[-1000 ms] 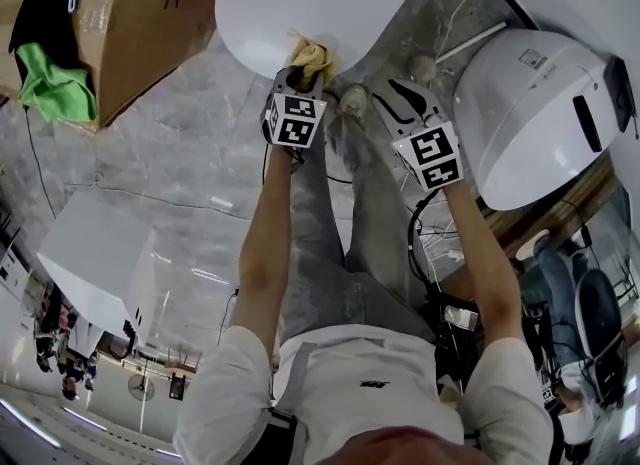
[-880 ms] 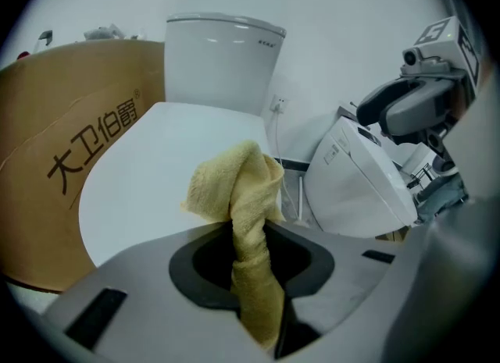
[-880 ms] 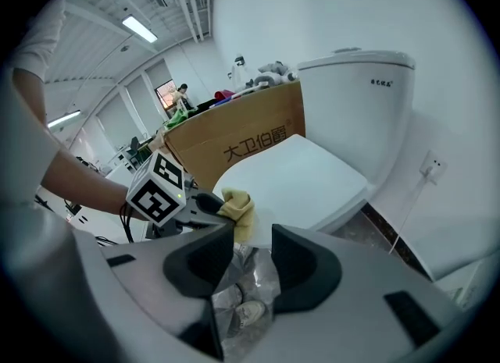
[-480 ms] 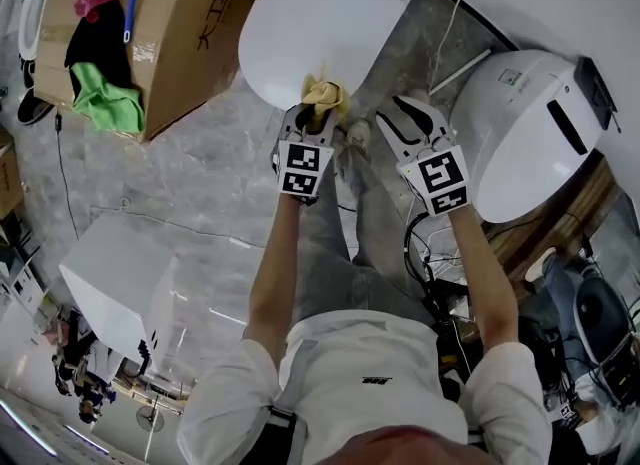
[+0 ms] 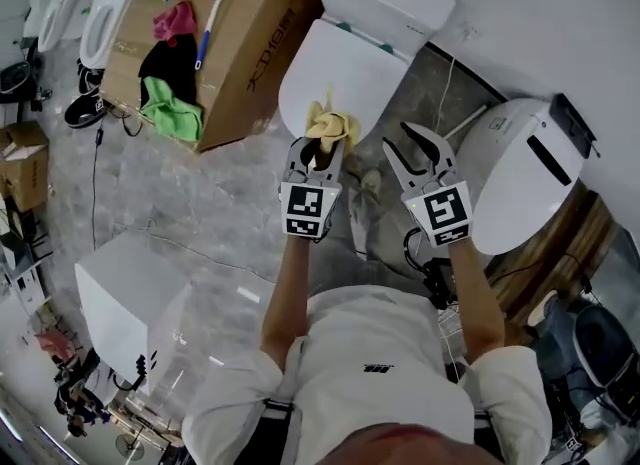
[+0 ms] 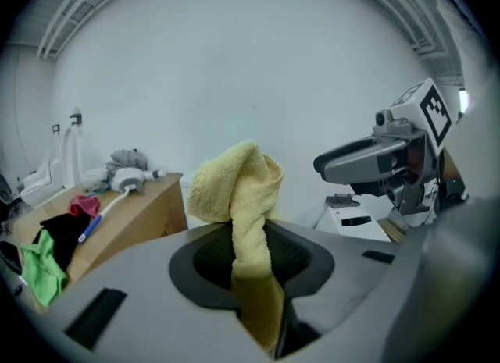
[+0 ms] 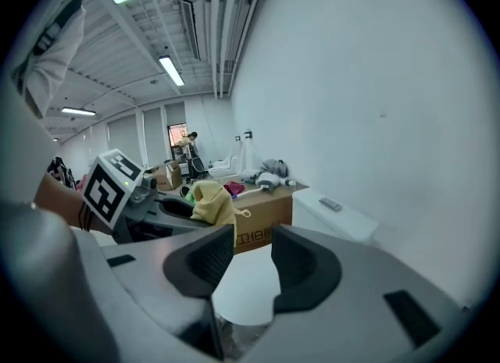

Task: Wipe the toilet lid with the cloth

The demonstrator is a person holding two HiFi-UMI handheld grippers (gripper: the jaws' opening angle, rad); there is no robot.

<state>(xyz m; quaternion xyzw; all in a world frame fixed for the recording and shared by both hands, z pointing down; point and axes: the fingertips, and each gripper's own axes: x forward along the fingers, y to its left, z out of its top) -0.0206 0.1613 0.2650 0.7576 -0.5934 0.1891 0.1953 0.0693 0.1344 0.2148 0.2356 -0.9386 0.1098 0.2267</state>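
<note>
1. Our left gripper [image 5: 316, 156] is clamped on the yellow cloth [image 5: 331, 127]; the cloth runs up between the 2 jaws, and its free end bunches above them
2. In the head view the cloth shows over the front edge of the white toilet lid [image 5: 340, 58], which is down; we cannot tell whether cloth and lid touch
3. Our right gripper [image 5: 421, 150] is just beside the left one, its jaws spread with nothing between them; its own view shows the lid beyond the gap
4. A cardboard box [image 5: 250, 38] stands left of the toilet, with pink, black and green rags [image 5: 172, 68] lying on it
5. Another white toilet [image 5: 520, 178] sits to the right of our right gripper
</note>
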